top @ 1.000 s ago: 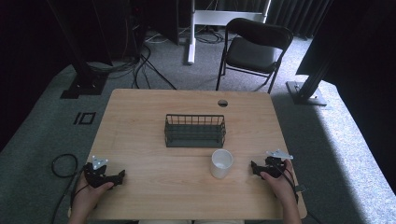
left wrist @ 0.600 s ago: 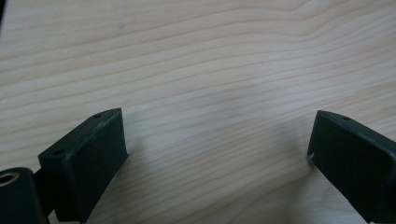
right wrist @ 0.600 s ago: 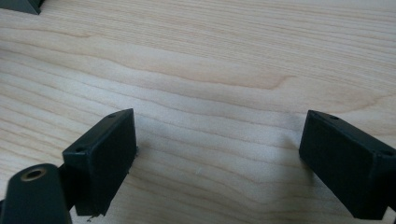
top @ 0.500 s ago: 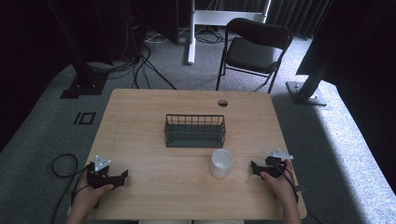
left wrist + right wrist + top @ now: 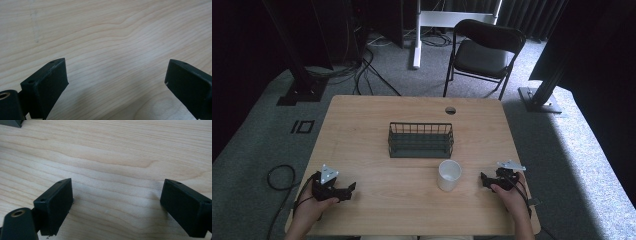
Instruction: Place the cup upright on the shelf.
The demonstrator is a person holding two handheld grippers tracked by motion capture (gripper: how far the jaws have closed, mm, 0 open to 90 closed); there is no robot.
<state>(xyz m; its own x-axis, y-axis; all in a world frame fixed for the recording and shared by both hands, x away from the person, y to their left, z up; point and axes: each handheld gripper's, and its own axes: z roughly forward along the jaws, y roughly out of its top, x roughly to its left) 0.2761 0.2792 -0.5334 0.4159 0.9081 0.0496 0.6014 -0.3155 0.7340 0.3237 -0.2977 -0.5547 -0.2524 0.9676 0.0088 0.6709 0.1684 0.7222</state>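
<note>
My left gripper (image 5: 348, 191) is held over the near left corner of the wooden table (image 5: 362, 125), pointing right. In the left gripper view its jaws (image 5: 116, 80) stand open over bare wood, having closed slightly just now with nothing between them. My right gripper (image 5: 484, 180) rests at the near right, pointing left toward a white cup (image 5: 449, 174). In its own view the right gripper (image 5: 116, 200) is open over bare wood. A dark wire basket (image 5: 420, 150) stands at the table's middle, just behind the cup.
A round cable hole (image 5: 450, 110) sits near the table's far edge. A black folding chair (image 5: 484, 52) stands on the carpet beyond the table. Cables and dark stand legs (image 5: 302, 92) lie on the floor at the far left.
My left gripper has shifted a little to the right, toward the table's middle, and lifted slightly. The right gripper, cup and basket have stayed put.
</note>
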